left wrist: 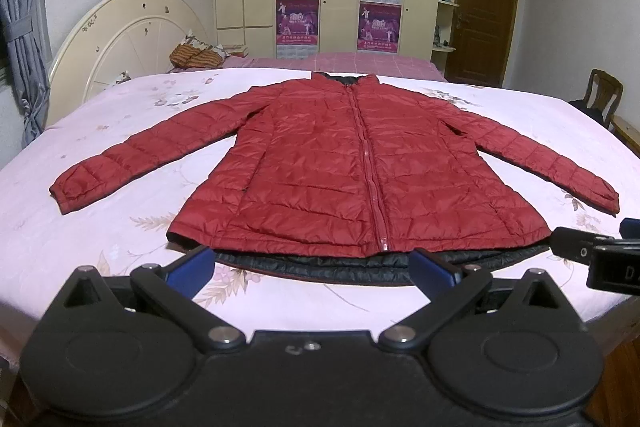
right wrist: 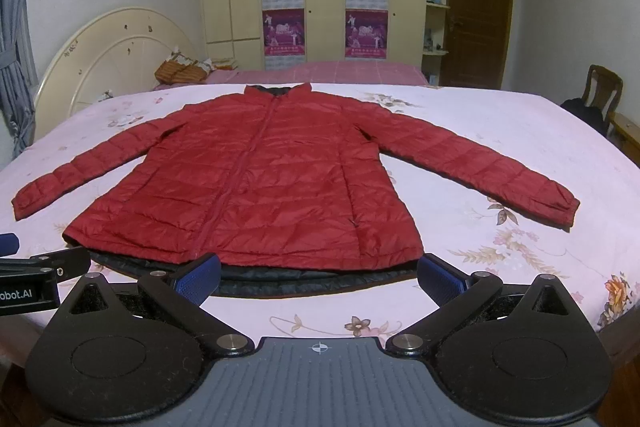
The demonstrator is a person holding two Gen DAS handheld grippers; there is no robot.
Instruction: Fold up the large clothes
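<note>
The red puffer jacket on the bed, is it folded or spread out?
Spread out: the red puffer jacket lies flat, front up, zipped, both sleeves stretched sideways.

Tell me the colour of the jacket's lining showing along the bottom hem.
Black, under the red jacket; the lining shows best in the right wrist view.

Left gripper [left wrist: 316,263]: matte black body w/ two round disc housings, angled black link arms, silver pivot screws, blue ribbed pads on the fingers [left wrist: 192,263]. Small white scuffs at centre of base. Right gripper [right wrist: 320,273]: same black discs & links, silver screws, blue dotted finger pads [right wrist: 442,281], but grey ribbed centre plate w/ a white crosshair mark. Side label reads "obot.AI", partly cut off.
</note>
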